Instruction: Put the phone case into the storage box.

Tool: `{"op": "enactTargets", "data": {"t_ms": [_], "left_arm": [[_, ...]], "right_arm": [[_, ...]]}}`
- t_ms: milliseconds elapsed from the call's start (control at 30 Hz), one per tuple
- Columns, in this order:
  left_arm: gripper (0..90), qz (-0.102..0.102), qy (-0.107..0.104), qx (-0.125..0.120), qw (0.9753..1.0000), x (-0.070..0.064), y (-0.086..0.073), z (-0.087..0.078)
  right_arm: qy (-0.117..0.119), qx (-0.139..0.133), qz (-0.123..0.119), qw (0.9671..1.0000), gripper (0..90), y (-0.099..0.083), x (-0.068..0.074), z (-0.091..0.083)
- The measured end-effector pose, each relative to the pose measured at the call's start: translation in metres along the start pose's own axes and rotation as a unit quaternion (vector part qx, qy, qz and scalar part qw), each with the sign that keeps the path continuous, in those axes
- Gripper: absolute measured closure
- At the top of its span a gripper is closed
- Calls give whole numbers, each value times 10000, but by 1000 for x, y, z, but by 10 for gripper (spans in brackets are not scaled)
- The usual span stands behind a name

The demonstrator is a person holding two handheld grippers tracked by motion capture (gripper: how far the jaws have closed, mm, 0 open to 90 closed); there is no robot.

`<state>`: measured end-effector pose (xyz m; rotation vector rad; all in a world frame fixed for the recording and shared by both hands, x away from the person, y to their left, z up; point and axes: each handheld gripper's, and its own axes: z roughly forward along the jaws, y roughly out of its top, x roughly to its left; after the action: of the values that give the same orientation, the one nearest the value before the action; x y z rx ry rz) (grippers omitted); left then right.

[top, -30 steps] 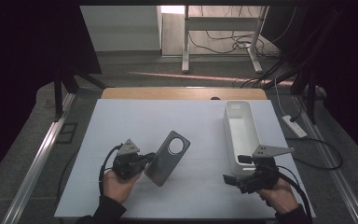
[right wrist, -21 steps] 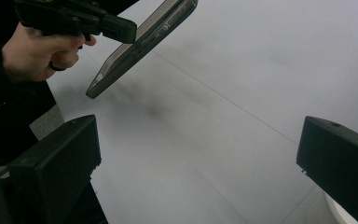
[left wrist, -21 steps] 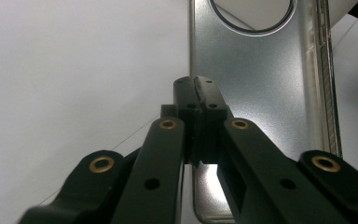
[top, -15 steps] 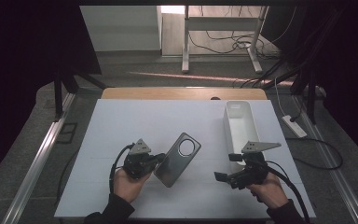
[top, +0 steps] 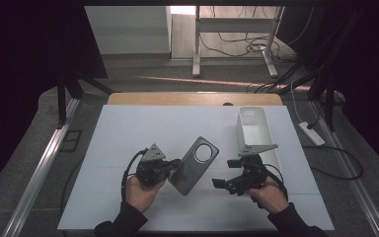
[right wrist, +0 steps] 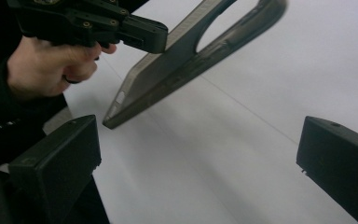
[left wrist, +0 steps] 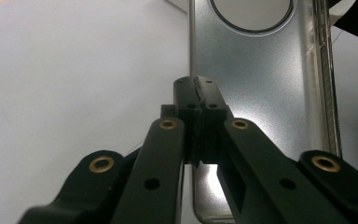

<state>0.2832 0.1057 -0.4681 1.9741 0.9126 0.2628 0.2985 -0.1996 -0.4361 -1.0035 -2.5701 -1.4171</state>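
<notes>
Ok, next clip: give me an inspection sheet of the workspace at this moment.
Surface: white table top, bare around the work.
Job's things: grey phone case with a round camera cutout, held tilted, its lower end low over the table.
Clutter: white open bin at the right rear.
Grippers: left gripper shut on the phone case's edge; right gripper open, aimed at the case, apart from it.
Cables: a black cable loops from the left gripper; more lie on the floor behind the table.
Surroundings: dark room, white desk frame behind.
</notes>
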Motion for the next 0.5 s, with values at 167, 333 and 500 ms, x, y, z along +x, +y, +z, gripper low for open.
{"op": "enactTargets", "data": {"t_ms": [167,333,500], "left_arm": [[889,21,-5,12,10000,-3,2,4],[889,28,-29,14,10000,-6,3,6],[889,65,-26,45,10000,-11,3,9]], "right_arm": [[96,57,96,9999,0,1,1,12],[233,76,245,9994,0,3,3,21],[354,130,357,9986,0,5,4,33]]}}
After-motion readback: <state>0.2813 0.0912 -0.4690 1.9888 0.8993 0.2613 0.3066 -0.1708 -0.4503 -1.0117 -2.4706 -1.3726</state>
